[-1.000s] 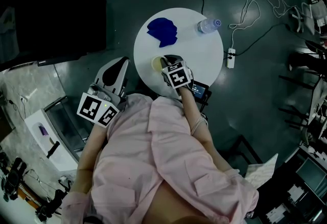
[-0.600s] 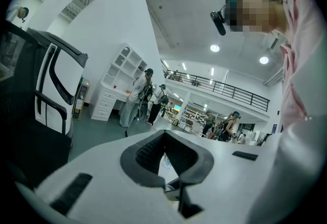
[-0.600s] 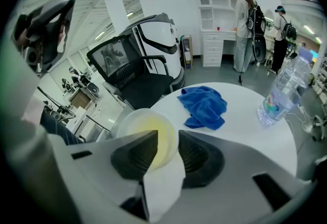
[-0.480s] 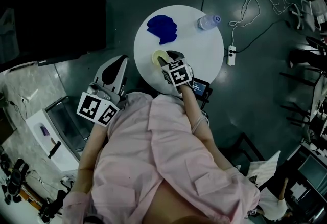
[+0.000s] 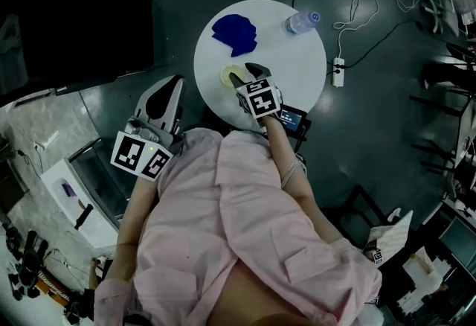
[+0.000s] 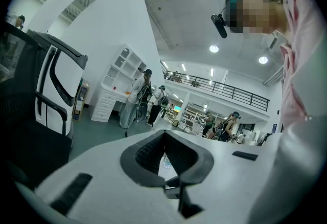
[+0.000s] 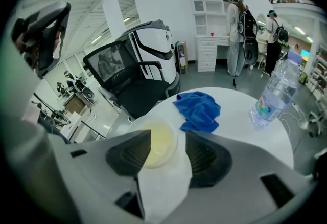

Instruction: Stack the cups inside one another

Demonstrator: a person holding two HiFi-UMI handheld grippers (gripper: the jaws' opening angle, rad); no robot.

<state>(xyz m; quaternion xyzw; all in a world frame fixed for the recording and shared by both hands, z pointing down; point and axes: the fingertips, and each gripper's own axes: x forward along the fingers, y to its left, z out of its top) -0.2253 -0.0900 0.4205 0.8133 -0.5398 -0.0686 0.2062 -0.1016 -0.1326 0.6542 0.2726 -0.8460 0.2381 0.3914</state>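
Done so far: only one round rim shows on the table (image 5: 297, 86) and no loose cup lies elsewhere, so the nesting is probably finished.
Left to do: likely just drawing the right tongs clear.
Left gripper (image 5: 175, 82): off the table's left edge, well apart from the work; tongs pressed together, nothing between them.
Cups (image 7: 156, 142): near the table's left rim, just before the blue cloth (image 7: 199, 110). Upright, pale yellow, translucent; how many are nested cannot be told.
Right gripper (image 7: 167, 141): tongs have just been opening and are now spread wide. The cups stand between them, unpinched.
Bottle (image 7: 276, 92): far right, untouched.
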